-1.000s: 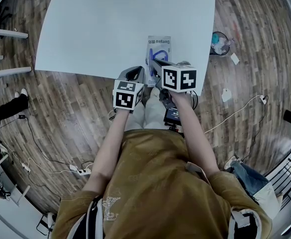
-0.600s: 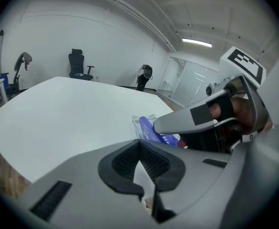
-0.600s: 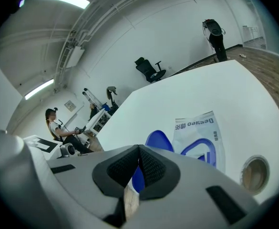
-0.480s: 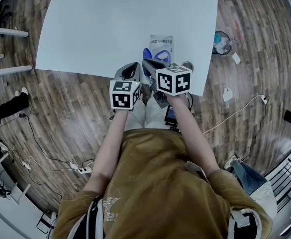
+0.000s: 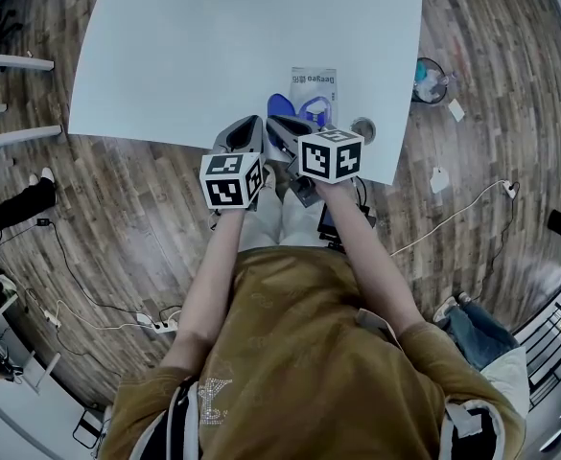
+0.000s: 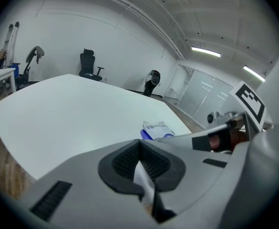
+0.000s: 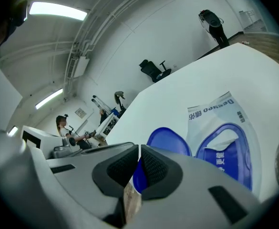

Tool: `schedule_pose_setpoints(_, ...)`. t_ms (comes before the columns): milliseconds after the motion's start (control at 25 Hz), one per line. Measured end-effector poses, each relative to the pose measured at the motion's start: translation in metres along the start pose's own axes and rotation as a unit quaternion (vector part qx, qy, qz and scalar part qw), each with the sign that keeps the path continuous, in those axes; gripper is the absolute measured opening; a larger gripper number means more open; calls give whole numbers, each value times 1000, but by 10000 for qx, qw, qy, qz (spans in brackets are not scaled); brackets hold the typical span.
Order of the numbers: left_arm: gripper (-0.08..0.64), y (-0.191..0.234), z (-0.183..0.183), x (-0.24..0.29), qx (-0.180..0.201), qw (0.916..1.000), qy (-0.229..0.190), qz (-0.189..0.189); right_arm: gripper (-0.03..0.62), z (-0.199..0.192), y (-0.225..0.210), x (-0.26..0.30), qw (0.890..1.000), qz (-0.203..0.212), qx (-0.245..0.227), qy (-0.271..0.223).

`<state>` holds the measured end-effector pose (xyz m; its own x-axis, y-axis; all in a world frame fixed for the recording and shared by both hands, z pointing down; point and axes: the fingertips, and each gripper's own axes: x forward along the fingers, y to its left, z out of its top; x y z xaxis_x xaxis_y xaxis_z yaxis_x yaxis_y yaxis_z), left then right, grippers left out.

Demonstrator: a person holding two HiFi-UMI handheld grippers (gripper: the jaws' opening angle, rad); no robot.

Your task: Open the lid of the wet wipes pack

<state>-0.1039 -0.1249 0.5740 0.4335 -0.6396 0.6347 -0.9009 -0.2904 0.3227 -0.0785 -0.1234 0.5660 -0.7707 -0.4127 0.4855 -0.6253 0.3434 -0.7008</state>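
Note:
The wet wipes pack (image 5: 315, 86) is white with a blue front and lies near the front edge of the white table (image 5: 194, 56). Its round blue lid (image 5: 279, 106) is flipped open to the pack's left. In the right gripper view the open lid (image 7: 167, 140) stands just beyond my jaws, beside the pack (image 7: 221, 144), whose white wipe opening shows. My right gripper (image 7: 139, 149) is shut, pads together, with blue showing through the gap behind them. Beside it my left gripper (image 6: 139, 144) is shut with nothing in it, the pack (image 6: 157, 127) ahead to its right. Both grippers (image 5: 257, 121) (image 5: 273, 122) hover at the table's front edge.
A round grey object (image 5: 363, 129) sits on the table right of the pack. On the wooden floor are a bin (image 5: 426, 80) at the right, cables (image 5: 88, 305), and a white chair (image 5: 2, 94) at the left. A person (image 7: 64, 128) sits in the background.
The right gripper has drawn back from over the pack toward the front table edge. The blue lid now lies open to the pack's left. The left gripper shifted slightly left.

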Motion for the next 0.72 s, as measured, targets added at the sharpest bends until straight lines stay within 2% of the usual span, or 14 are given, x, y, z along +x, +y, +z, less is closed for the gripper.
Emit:
schedule_pose_setpoints(120,2,1,1,3,-43,10000,-6,13,10,-14,-7,8,9990,-210,-272,301)
schedule_pose_setpoints(240,2,3,5,4,-44,10000,-47,34,9,-28,-22,11,9938,-786,-561,554)
schedule_pose_setpoints(360,2,5,8,4,-12,10000,-74,64,9,-39,-33,13,9869,-1227,-605,859)
schedule_pose_setpoints(520,2,7,8,3,-15,9999,-97,71,9,-43,-34,15,9825,-1377,-786,977)
schedule_pose_setpoints(720,2,8,14,-1,28,9998,-167,81,9,-37,-26,8,9816,-1410,-917,900)
